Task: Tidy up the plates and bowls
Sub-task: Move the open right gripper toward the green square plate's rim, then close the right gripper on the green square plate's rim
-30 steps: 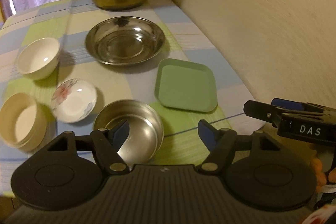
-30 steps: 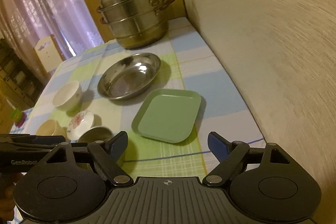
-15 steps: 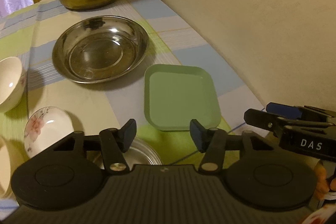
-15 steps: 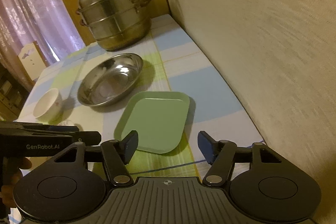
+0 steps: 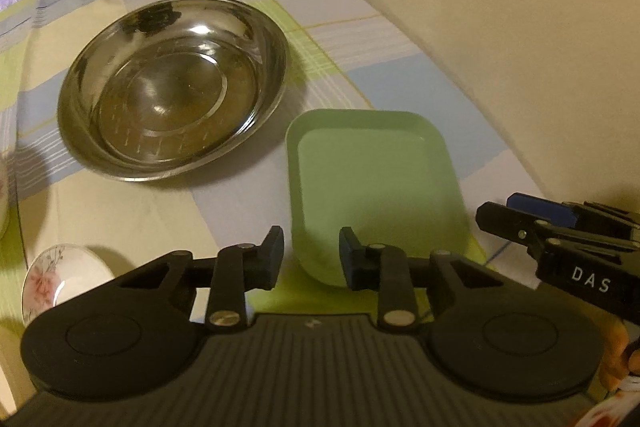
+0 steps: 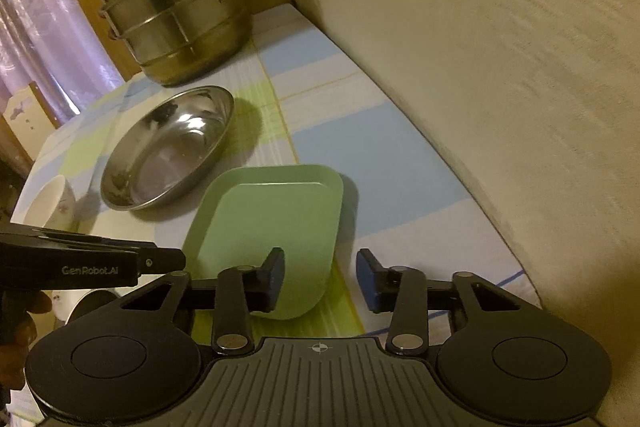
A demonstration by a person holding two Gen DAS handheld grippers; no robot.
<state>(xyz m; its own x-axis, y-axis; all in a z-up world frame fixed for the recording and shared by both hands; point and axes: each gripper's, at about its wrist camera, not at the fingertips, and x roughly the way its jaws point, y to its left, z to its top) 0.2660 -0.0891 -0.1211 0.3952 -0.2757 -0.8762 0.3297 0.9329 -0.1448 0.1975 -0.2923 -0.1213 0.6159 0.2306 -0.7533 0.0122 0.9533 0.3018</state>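
Left claw, fingers parted and holding nothing, hovers at the near left corner of the green square plate. Right claw, likewise parted and empty, hovers over the same plate's near right edge. The plate lies flat on the checked table. A floral saucer lies left of it; the steel basin sits beyond, and the steamer pot farthest.

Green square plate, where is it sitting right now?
The green square plate lies flat on the checked tablecloth, just ahead of the left claw, right of the big steel dish and close to the wall.
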